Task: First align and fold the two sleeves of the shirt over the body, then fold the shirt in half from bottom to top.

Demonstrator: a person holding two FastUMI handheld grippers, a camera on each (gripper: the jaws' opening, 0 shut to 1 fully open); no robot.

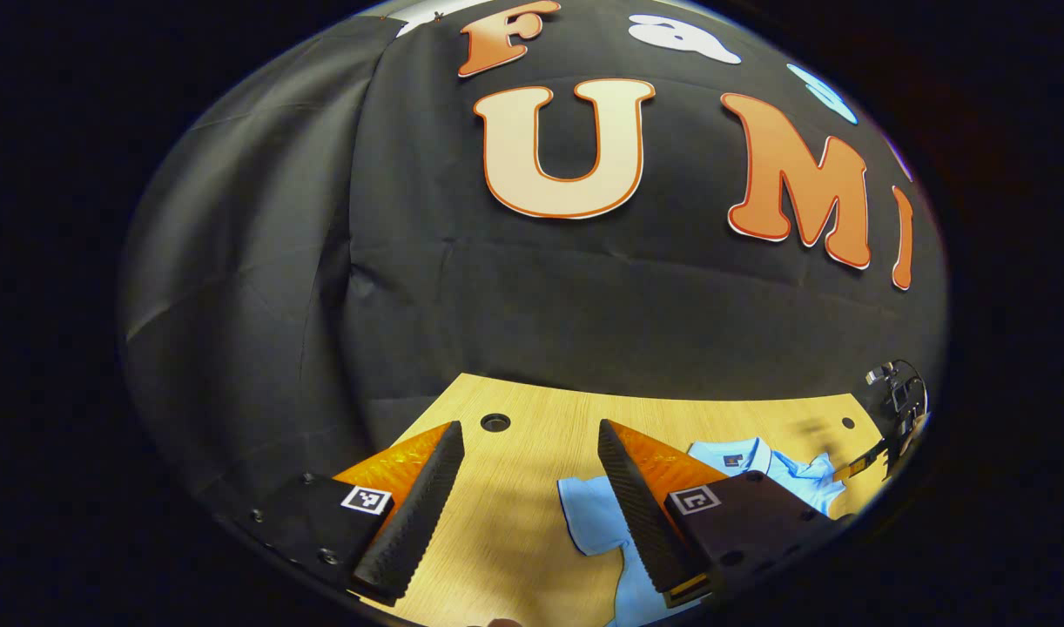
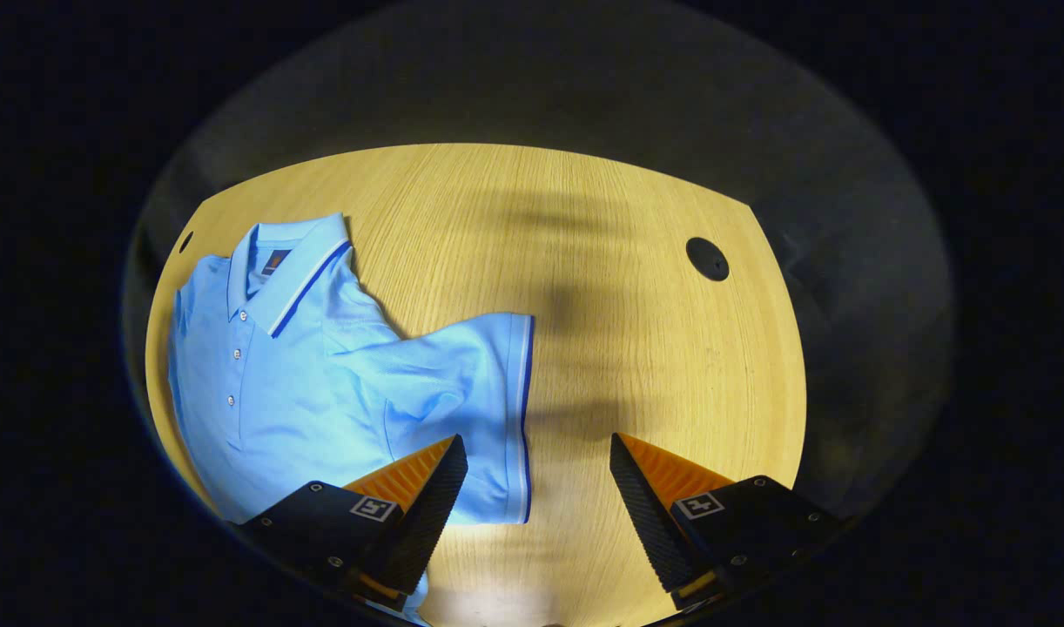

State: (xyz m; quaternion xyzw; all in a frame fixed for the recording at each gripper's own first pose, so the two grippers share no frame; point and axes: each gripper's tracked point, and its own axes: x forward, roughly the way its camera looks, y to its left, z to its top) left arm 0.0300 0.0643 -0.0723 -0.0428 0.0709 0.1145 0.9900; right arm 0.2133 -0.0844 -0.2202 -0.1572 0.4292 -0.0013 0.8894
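Nothing is folded yet, by the look of it: the light blue polo shirt lies flat on the bench, one sleeve spread outward. The right hand-held gripper hovers wide open beside that sleeve; the left hand-held gripper is also open, empty.

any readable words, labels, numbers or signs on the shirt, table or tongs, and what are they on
None can be read.
Small dark label inside the shirt collar: too small to read.
Square black-and-white markers on the left tongs and right tongs: coded patterns, no words or numbers.
Table: no text, just a dark round hole.
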